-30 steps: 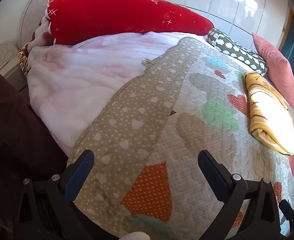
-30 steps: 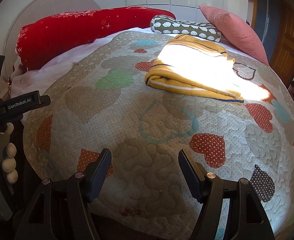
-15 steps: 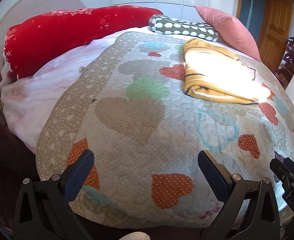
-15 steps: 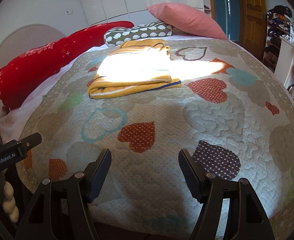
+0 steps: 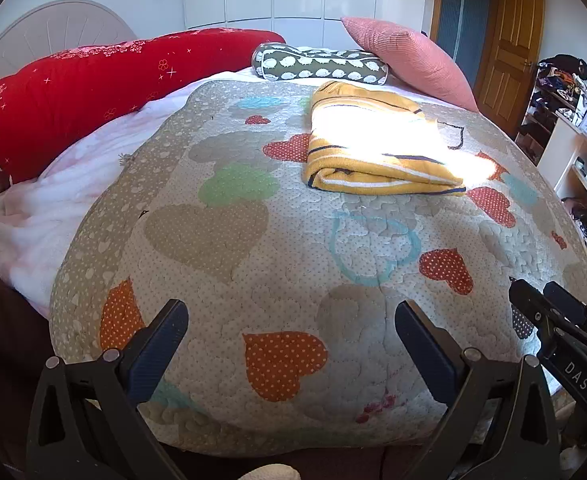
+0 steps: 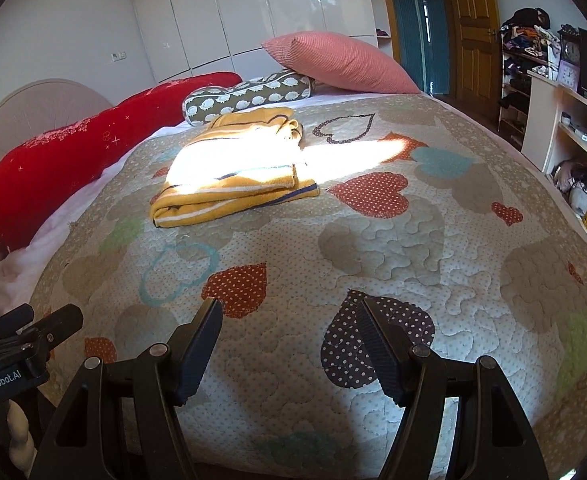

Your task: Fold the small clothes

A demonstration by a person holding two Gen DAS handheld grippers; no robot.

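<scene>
Left wrist view: left tool (image 5: pixel 292 320) gapes empty over the quilt's (image 5: pixel 253 280) near edge; folded yellow garment (image 5: pixel 373 152) well ahead. Right tool (image 6: pixel 289 322) likewise spread, empty.

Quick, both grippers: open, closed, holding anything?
Left gripper: open, holding nothing.
Right gripper: open, holding nothing.

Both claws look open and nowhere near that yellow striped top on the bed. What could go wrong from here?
The yellow striped garment already lies folded in layers; a careless grab by the right gripper or the left gripper might catch only the top layer and undo it. Bright sunlight washes out its upper face, so its edges are hard to judge. A low pinch could also snag the soft heart quilt.
</scene>
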